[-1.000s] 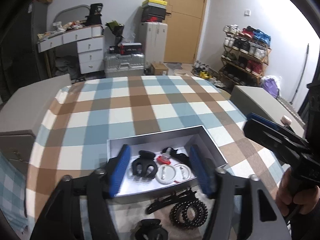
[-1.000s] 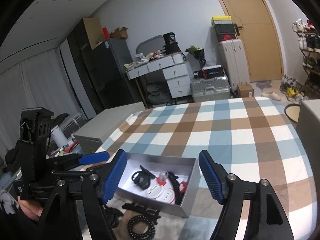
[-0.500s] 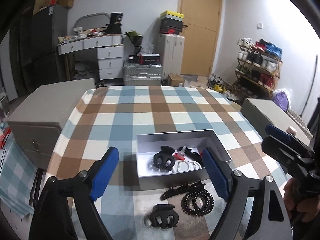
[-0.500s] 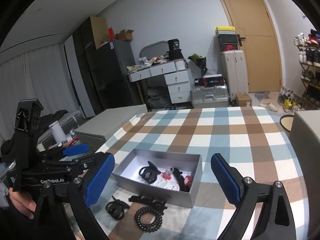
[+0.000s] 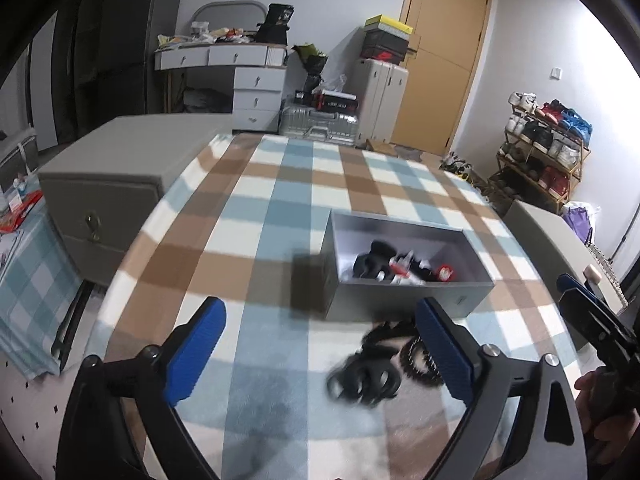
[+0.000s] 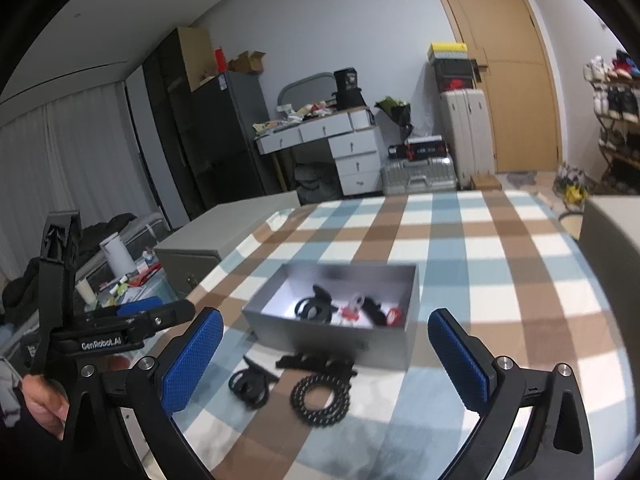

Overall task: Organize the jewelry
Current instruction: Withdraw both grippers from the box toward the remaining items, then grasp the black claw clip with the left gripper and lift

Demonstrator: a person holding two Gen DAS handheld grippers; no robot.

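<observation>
A grey open box [image 5: 404, 300] [image 6: 320, 342] on the checked tablecloth holds black claw clips, white round pieces and a red item. In front of it lie a black claw clip [image 5: 364, 378] [image 6: 248, 386], a black spiral hair tie [image 6: 320, 400] [image 5: 420, 362] and a long black clip [image 6: 316, 361]. My left gripper [image 5: 320, 356] is open and empty, held above the cloth left of these loose pieces. My right gripper [image 6: 326, 358] is open and empty, held above the loose pieces. The left gripper also shows at the left of the right wrist view [image 6: 132, 326].
A grey cabinet [image 5: 116, 176] stands against the table's left side and another [image 5: 560, 240] on the right. Desk, suitcases, shoe rack [image 5: 544, 152] and door are beyond the table. The table's near edge lies under my grippers.
Both grippers have pulled back from the box and risen; the left one has swung left, so the box now sits to its right. Both stay open and empty.
</observation>
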